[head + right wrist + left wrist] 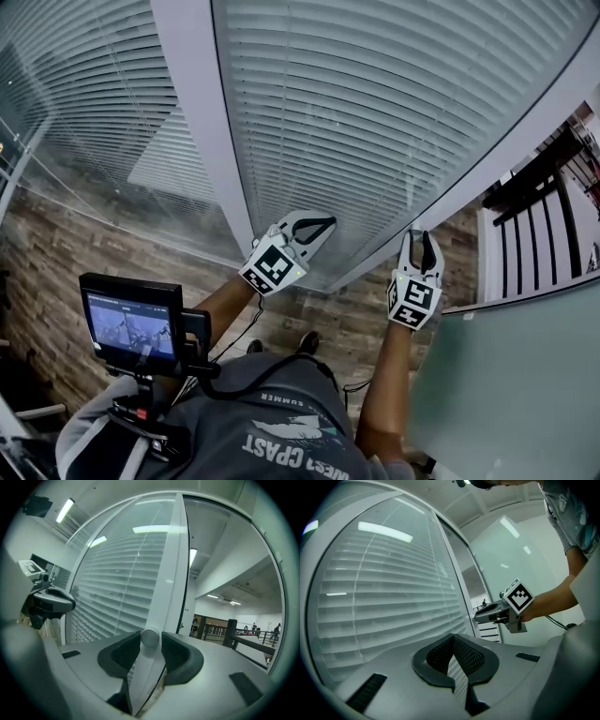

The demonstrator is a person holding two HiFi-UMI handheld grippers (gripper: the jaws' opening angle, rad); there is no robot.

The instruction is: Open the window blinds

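White slatted blinds (pixel 375 103) hang shut behind the glass of a tall window, also seen in the left gripper view (pixel 384 602). A small round grey knob (pixel 150 637) sits on the white window frame (pixel 487 169) to the right of the pane. My right gripper (pixel 419 251) points at that frame, and its jaws stand open with the knob between the tips (pixel 151 643). My left gripper (pixel 317 228) hovers close to the glass near the lower edge of the blinds. Its jaws (pixel 452 639) meet at the tips with nothing between them.
A white mullion (pixel 202 122) splits the window, with more blinds to its left. A black railing (pixel 534 225) and a frosted glass panel (pixel 506 375) stand to the right. A small monitor on a rig (pixel 131 323) sits in front of the person's chest.
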